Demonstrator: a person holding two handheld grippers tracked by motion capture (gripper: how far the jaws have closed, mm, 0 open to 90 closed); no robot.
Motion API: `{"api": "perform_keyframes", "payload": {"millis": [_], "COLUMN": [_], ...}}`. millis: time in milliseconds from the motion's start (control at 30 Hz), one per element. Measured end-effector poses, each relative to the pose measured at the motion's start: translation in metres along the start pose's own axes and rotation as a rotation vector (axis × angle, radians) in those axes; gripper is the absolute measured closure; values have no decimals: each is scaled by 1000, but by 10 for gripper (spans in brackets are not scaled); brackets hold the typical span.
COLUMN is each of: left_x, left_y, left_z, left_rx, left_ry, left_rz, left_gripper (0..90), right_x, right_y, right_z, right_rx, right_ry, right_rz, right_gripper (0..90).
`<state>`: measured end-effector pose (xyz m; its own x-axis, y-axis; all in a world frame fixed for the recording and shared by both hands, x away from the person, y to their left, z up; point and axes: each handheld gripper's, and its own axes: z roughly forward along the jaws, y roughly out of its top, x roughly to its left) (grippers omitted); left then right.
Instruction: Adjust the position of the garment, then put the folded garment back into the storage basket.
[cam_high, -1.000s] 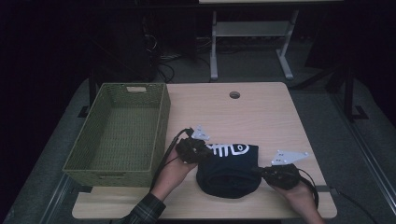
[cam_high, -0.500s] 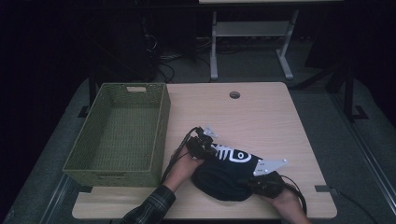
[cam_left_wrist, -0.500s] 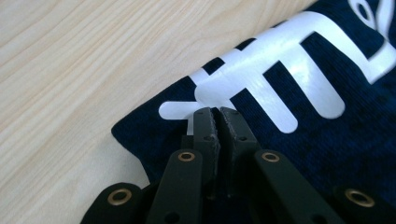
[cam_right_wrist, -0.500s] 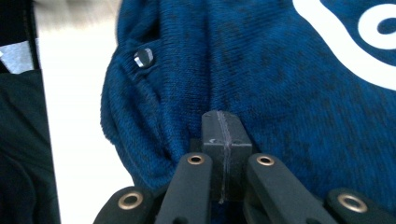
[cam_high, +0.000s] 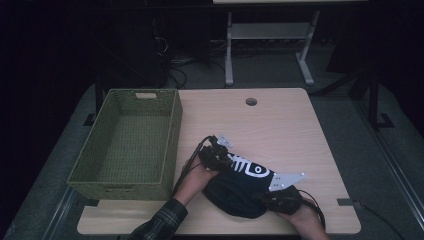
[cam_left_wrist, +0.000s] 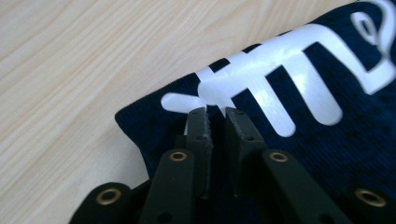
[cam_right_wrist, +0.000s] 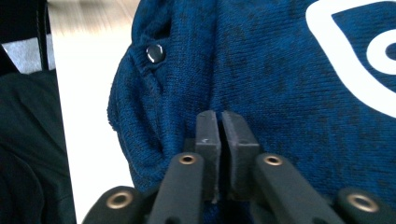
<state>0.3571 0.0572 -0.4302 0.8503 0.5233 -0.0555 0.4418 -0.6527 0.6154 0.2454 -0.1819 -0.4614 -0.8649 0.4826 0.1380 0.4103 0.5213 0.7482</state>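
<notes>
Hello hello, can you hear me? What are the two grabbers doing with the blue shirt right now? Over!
Left gripper jaws just easing apart, tips on the folded blue garment. Right gripper jaws nearly closed against its knit. Green basket beside it, nothing blocking.

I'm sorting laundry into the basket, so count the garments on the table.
1. A dark blue garment with a white print lies bunched near the table's front edge, right of the green basket. Folds could hide another piece.

no readable text or labels
</notes>
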Motion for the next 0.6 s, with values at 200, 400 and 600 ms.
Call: {"api": "perform_keyframes", "payload": {"millis": [200,400,600], "left_x": [-1,0,7], "left_y": [-3,-12,-21], "left_z": [-25,-33,-25], "left_rx": [-28,8,28], "left_ry": [-4,-14,-24], "left_rz": [-21,-60,-97], "left_gripper": [728,523,369], "right_x": [0,-5,-17], "right_y": [0,-4,-16], "right_z": [-13,-28,-44], "right_rx": [-49,-90,-124], "right_ry": [-20,-74,-154], "right_rz": [1,29,90], "right_gripper": [747,636,478]}}
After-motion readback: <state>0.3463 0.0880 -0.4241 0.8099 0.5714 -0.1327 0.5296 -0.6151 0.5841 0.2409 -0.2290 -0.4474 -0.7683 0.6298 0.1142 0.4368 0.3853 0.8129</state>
